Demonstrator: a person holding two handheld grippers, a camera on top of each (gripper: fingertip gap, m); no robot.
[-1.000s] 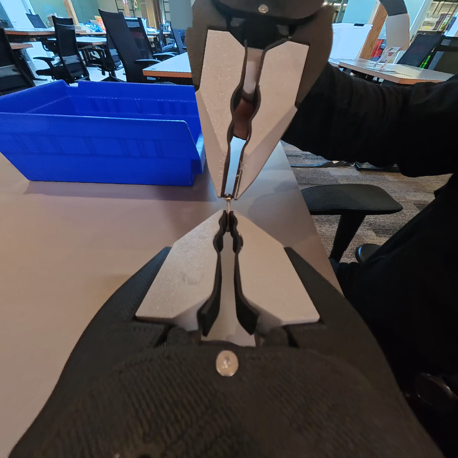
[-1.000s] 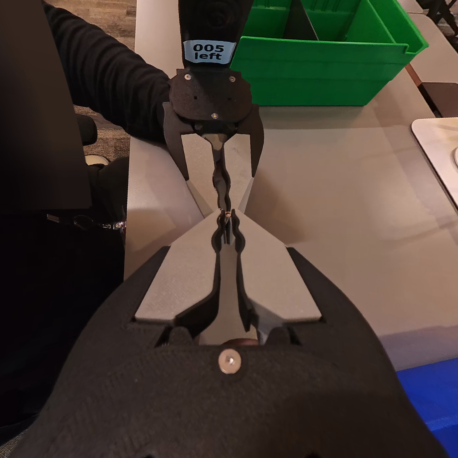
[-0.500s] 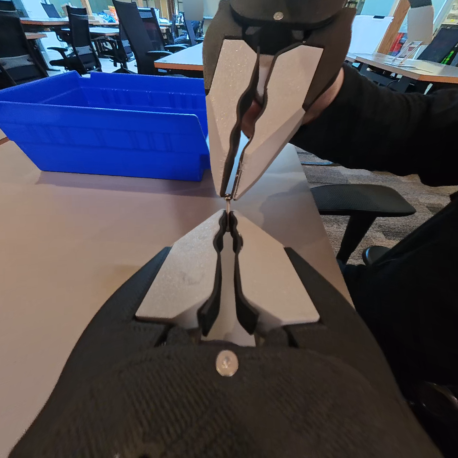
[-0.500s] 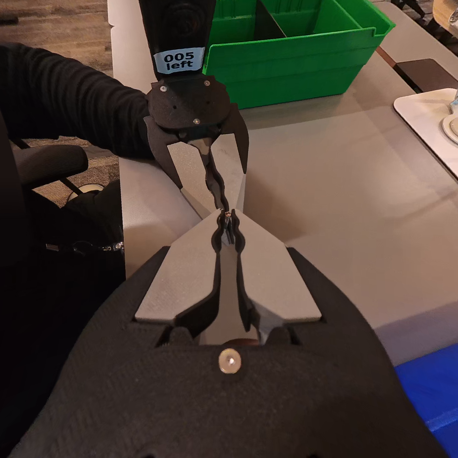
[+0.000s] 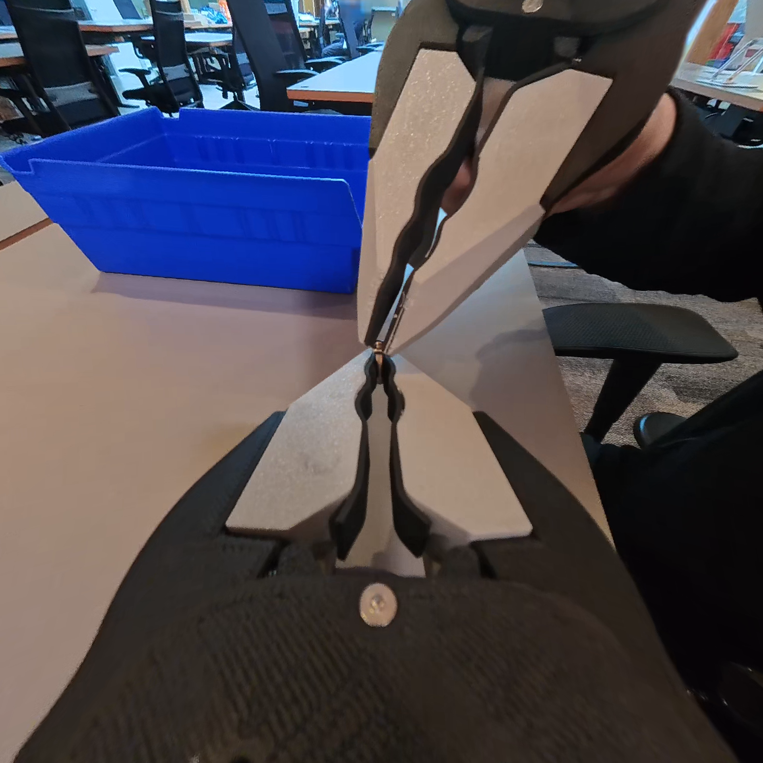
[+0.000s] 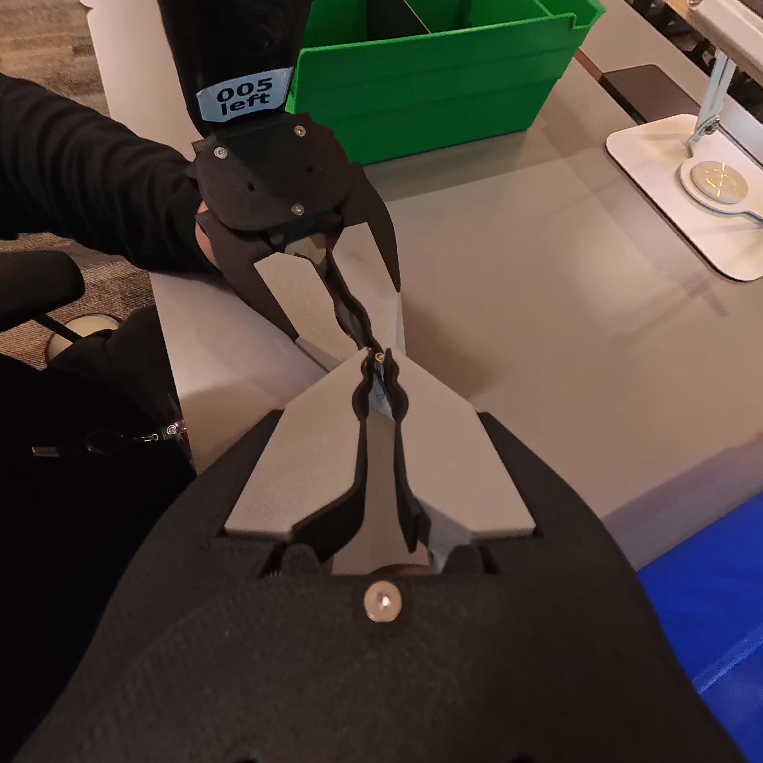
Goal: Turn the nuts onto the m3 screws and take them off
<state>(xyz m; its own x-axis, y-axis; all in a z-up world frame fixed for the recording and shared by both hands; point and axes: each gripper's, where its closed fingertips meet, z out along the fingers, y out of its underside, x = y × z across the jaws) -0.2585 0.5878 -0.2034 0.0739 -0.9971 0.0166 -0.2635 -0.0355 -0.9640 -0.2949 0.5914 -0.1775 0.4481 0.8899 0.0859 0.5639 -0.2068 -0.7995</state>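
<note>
My left gripper points up from the bottom of the left wrist view, shut on a thin m3 screw. Only a short shiny stub of the screw shows past its tips. My right gripper comes down from above, tilted, and is shut on a small nut at the screw's end. The two pairs of tips almost touch, held above the table. In the right wrist view, my right gripper meets the left gripper tip to tip, with the nut between them.
A blue bin stands on the table behind the grippers; its corner shows in the right wrist view. A green bin stands at the far end. A white stand base lies to the right. A chair armrest sits past the table edge. The tips of both grippers are at nearly the same place.
The right gripper has rolled and tilted while staying shut. The bare length of screw between the two pairs of tips has become shorter. Both grippers stay tip to tip.
</note>
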